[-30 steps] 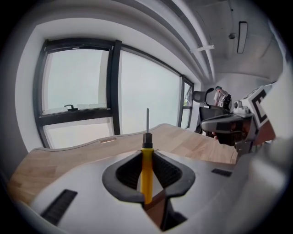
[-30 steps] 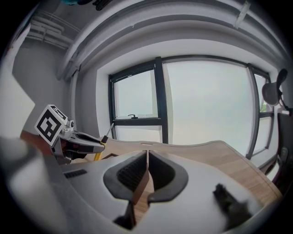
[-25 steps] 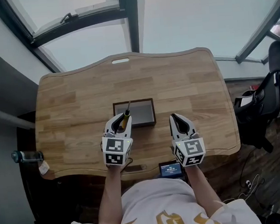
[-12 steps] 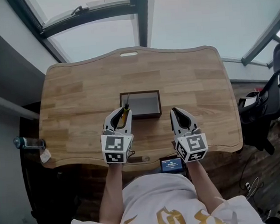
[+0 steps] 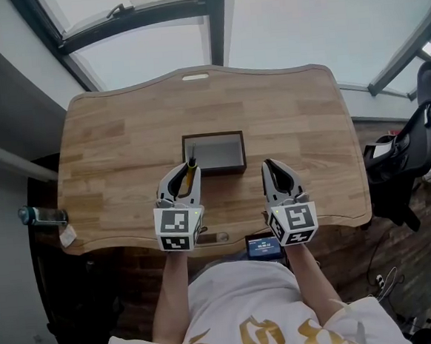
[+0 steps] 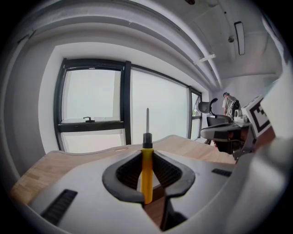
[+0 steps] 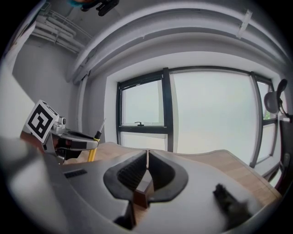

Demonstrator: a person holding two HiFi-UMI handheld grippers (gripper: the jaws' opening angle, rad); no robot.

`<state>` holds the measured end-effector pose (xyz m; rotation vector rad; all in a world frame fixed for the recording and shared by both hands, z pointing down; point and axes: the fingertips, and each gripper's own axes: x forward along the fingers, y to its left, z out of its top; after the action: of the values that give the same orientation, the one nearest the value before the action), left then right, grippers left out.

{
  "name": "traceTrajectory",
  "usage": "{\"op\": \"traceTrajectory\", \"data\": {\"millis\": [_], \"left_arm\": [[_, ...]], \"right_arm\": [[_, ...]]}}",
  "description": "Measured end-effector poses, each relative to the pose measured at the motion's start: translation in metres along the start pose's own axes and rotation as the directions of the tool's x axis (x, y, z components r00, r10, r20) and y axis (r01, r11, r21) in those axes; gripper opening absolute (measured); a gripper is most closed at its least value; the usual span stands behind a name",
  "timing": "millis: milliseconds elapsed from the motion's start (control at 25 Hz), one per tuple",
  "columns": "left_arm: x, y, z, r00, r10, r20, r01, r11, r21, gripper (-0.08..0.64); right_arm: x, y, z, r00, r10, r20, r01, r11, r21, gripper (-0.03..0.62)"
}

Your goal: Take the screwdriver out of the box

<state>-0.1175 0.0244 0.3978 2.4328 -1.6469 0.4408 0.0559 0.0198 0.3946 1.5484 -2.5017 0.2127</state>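
Observation:
A yellow-handled screwdriver (image 5: 189,178) with a black collar and thin steel shaft sits in my left gripper (image 5: 183,179), which is shut on its handle. In the left gripper view the screwdriver (image 6: 146,169) stands upright between the ribbed pads, its shaft pointing at the window. The dark open box (image 5: 214,153) rests on the wooden table (image 5: 110,153) just beyond both grippers; the shaft tip overlaps its left rim. My right gripper (image 5: 277,176) hovers to the box's right, shut on nothing. In the right gripper view the right gripper (image 7: 147,157) has its jaws together, and a box (image 7: 143,192) corner shows below them.
A small device with a lit screen (image 5: 264,246) hangs at the table's front edge. A bottle (image 5: 39,215) lies off the table's left side. A dark chair with bags (image 5: 404,167) stands at the right. Large windows (image 6: 91,98) run behind the table.
Both grippers have drawn back from the box toward the person and risen a little. The screwdriver came along in the left gripper. Neither gripper's jaws have changed.

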Motion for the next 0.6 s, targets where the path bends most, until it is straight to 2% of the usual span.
{"op": "traceTrajectory", "data": {"millis": [600], "left_arm": [[0.0064, -0.0049, -0.0015, 1.000, -0.003, 0.014, 0.004, 1.000, -0.029, 0.078]], "right_arm": [[0.0021, -0.0088, 0.0054, 0.999, -0.052, 0.009, 0.052, 0.998, -0.019, 0.034]]}}
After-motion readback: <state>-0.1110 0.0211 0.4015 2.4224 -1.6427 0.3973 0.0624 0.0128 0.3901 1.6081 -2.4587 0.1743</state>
